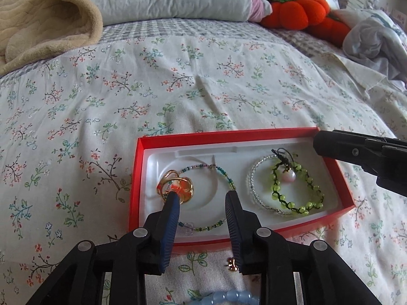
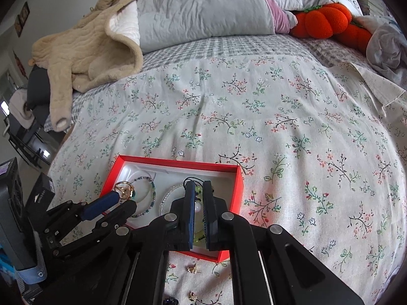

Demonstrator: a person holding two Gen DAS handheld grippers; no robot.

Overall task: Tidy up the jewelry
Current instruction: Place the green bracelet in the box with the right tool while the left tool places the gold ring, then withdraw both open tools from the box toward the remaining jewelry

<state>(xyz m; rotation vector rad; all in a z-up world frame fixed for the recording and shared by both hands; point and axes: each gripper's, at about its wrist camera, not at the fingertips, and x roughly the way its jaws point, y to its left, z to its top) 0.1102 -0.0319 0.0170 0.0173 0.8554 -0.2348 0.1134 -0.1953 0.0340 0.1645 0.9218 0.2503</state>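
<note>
A red box [image 1: 136, 185] with a white insert lies on the floral bedspread. Its left hollow holds a gold ring-like ornament [image 1: 175, 186] and a thin multicoloured bead strand [image 1: 223, 175]. The right side holds a green bead bracelet [image 1: 305, 203], a clear bead bracelet [image 1: 251, 178] and a pink bead charm [image 1: 290, 176]. My left gripper [image 1: 201, 199] is open over the left hollow, its left fingertip touching the gold ornament. My right gripper [image 2: 198, 190] hovers over the green bracelet [image 2: 197, 239] with a narrow gap and nothing pinched. It reaches in from the right [image 1: 323, 143].
A small gold earring [image 1: 231, 264] and a pale blue bead bracelet [image 1: 229, 296] lie on the bedspread in front of the box. A beige blanket [image 2: 89, 50], pillows [image 2: 203, 7] and an orange plush pumpkin [image 2: 325, 20] lie at the back. The bed's edge drops off at the left.
</note>
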